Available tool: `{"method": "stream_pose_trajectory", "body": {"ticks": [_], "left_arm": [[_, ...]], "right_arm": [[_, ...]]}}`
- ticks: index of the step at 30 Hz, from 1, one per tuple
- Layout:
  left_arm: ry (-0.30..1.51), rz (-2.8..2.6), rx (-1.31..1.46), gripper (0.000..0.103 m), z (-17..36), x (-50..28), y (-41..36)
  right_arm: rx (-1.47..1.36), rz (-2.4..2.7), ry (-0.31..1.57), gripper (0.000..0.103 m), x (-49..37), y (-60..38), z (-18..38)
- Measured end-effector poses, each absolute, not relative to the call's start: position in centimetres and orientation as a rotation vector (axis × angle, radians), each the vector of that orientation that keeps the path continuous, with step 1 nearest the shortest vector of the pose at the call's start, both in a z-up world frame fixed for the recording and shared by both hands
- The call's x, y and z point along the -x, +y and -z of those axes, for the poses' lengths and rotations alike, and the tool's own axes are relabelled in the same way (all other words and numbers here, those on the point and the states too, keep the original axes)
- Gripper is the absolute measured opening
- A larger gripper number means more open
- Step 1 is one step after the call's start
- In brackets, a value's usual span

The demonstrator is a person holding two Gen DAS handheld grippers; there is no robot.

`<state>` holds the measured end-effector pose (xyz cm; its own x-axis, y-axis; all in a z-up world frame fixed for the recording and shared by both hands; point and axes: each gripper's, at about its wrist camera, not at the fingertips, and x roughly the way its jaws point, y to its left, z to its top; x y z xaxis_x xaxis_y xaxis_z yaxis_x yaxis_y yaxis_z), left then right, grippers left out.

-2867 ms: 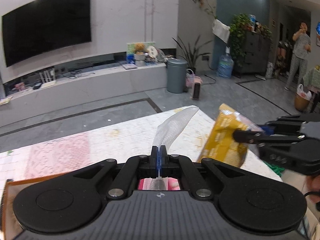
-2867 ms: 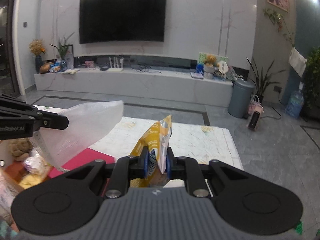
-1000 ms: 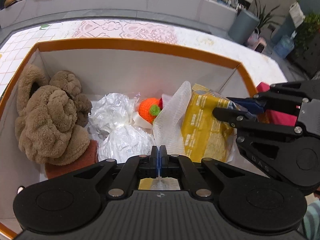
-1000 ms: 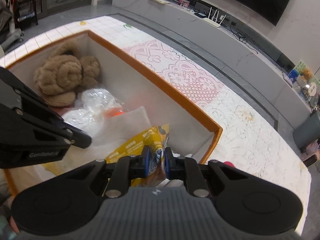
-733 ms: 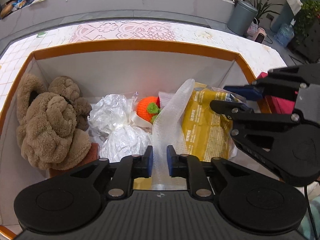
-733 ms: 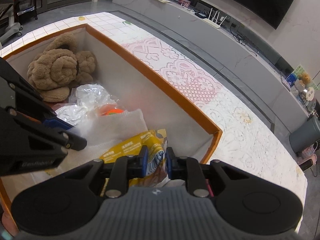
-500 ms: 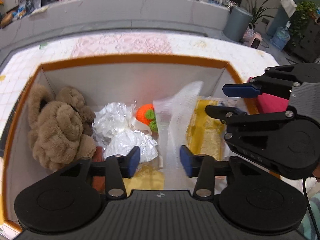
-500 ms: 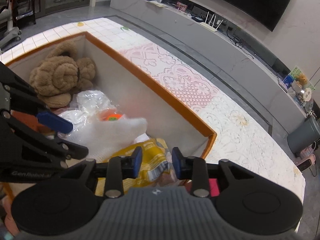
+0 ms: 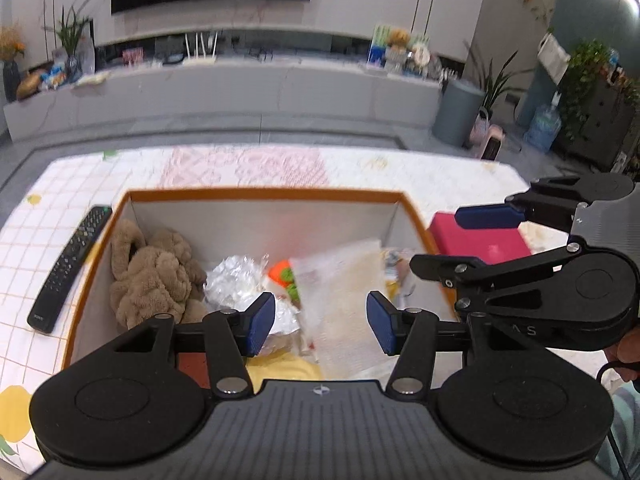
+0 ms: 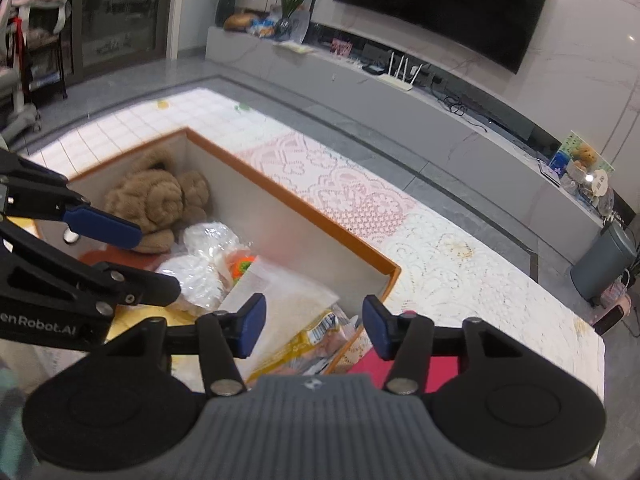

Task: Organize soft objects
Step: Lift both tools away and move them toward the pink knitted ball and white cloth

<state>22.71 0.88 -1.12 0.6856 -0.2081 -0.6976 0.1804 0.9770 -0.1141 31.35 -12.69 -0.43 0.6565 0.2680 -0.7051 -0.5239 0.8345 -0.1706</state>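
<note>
Fingers on both grippers are spread wide with nothing in them, left gripper (image 9: pixel 321 324) and right gripper (image 10: pixel 313 329) both hanging over the box (image 9: pixel 264 193). Straight below and ahead of the left fingers lies the clear bag (image 9: pixel 340 280), long axis running away from them, covering the yellow packet (image 10: pixel 316 330). Further off, left of the fingers, sits the brown plush toy (image 9: pixel 152 276). Left one's nearer if the bag needs tucking, I'd guess.

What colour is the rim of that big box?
Orange. The box rim shows best in the left wrist view, above white inner walls.
</note>
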Motion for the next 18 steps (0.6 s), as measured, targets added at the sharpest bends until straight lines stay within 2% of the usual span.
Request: {"method": "stream_pose_trajectory", "body": {"ticks": [4,11,18], "left_arm": [[0.705,0.186,0.053,0.062,-0.1,-20.5,0.0],[0.582,0.191,0.056,0.062,-1.1,-16.8,-2.0],[0.541,0.213,0.111,0.062,0.1,-13.7,-4.1]], "right_arm": [[0.330,-0.455,0.690,0.061,-28.9,-14.1,-1.1],[0.225,-0.426,0.624,0.062,-23.9,-17.6,-2.8],[0.093,-0.344,0.608,0.062,-19.2,-22.1,-1.8]]}}
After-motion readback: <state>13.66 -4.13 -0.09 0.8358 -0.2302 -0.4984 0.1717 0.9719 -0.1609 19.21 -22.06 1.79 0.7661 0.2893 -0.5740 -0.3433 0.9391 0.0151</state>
